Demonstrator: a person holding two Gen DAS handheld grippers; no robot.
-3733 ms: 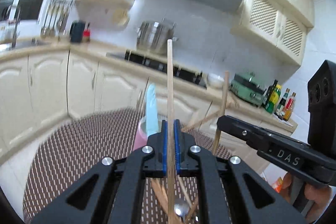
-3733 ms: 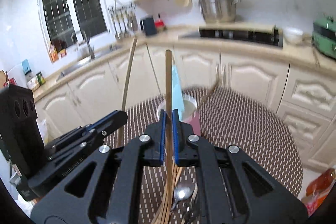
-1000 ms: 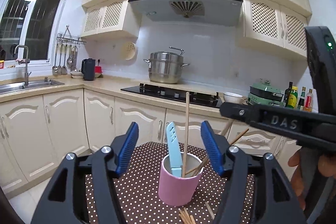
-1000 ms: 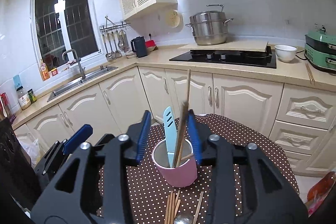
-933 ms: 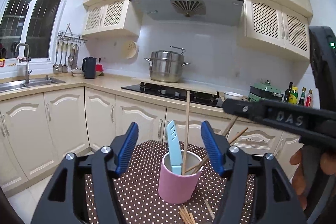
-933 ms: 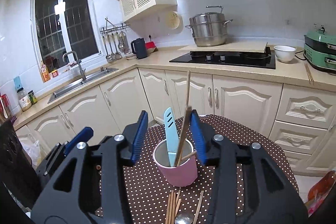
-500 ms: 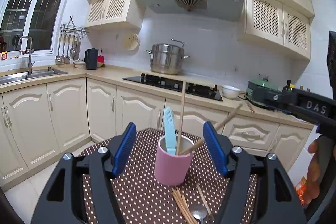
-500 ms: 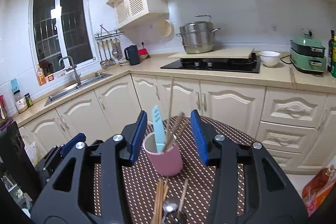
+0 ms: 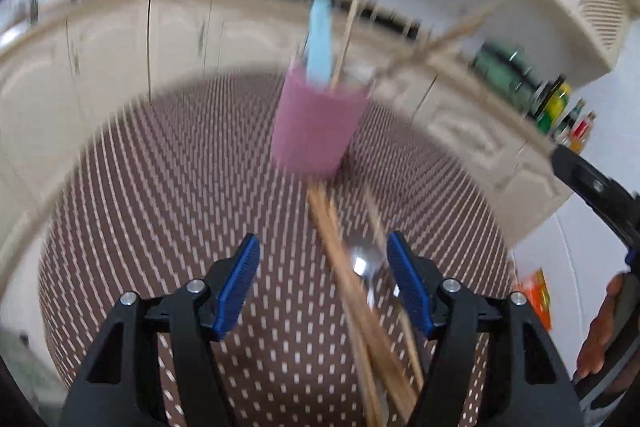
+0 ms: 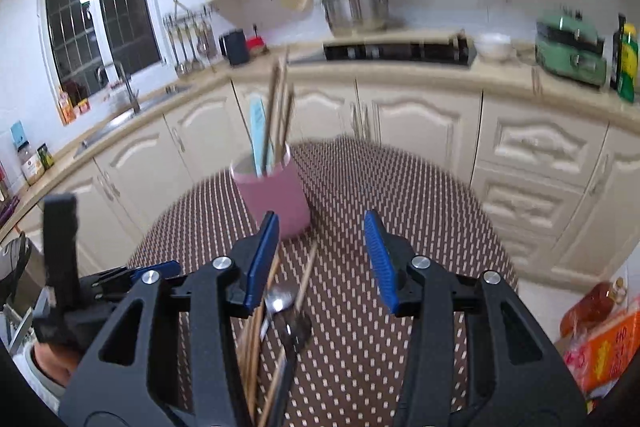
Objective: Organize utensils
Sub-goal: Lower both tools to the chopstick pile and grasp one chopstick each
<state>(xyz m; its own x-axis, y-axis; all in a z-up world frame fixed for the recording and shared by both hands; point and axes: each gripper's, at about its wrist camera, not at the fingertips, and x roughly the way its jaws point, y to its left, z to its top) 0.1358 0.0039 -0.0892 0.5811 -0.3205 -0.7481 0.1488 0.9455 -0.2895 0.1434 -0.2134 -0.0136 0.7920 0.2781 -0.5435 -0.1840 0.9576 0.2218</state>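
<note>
The chopsticks (image 9: 352,291) lie on the table (image 9: 160,227) between the left tool's (image 9: 323,283) spread, empty jaws, their long axis running away toward the pink cup (image 9: 316,123) ahead (a spoon (image 9: 365,265) beside them). The right tool (image 10: 320,259), also apart and empty, sits right of that bundle, so the left seems better lined up.

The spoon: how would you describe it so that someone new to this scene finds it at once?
Start at the round table with the brown dotted cloth, then the pink cup standing on it. On the near side of the cup lies a loose pile of wooden chopsticks; the spoon lies among them, bowl toward the cup. It is the only shiny metal piece there.
</note>
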